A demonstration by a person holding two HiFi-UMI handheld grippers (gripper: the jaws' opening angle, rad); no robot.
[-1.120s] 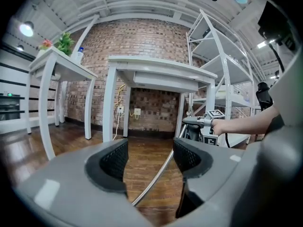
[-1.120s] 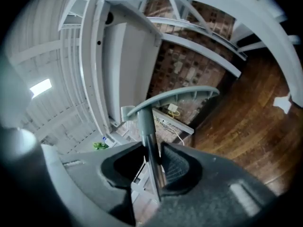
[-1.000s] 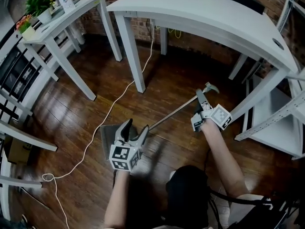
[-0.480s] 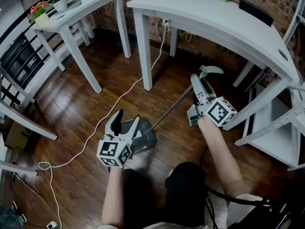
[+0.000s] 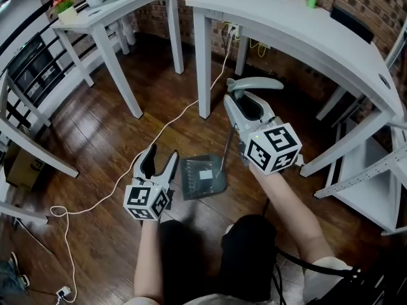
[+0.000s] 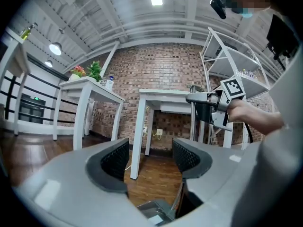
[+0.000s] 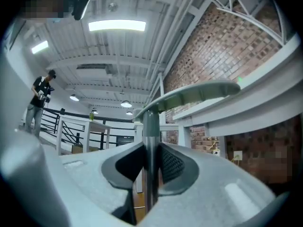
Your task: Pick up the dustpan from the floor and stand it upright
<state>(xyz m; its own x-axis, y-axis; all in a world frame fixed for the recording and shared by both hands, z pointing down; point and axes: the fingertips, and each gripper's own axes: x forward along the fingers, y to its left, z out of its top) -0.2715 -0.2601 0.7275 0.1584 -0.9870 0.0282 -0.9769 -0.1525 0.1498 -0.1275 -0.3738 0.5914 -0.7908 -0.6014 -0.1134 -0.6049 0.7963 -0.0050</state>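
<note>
The dustpan's grey pan (image 5: 202, 176) sits low by the floor with its thin metal pole (image 5: 227, 146) rising nearly upright to a curved grey handle (image 5: 256, 83). My right gripper (image 5: 236, 105) is shut on the pole just under that handle. In the right gripper view the pole (image 7: 150, 141) runs straight up between the pads to the handle (image 7: 199, 94). My left gripper (image 5: 159, 161) stands open and empty just left of the pan. In the left gripper view the pan's edge (image 6: 156, 209) shows below the open left gripper (image 6: 149, 160). Whether the pan touches the floor I cannot tell.
A white desk (image 5: 299, 27) stands right behind the handle, its leg (image 5: 203, 68) close to the pole. A white side table (image 5: 114, 5) with plants is at the back left. A white cable (image 5: 127, 176) trails over the wooden floor. A metal shelf frame (image 5: 375, 164) stands at the right.
My right gripper has risen and rolled, swinging the pole from a low slant to nearly upright and tipping the pan up. My left gripper has drawn off the pan to its left.
</note>
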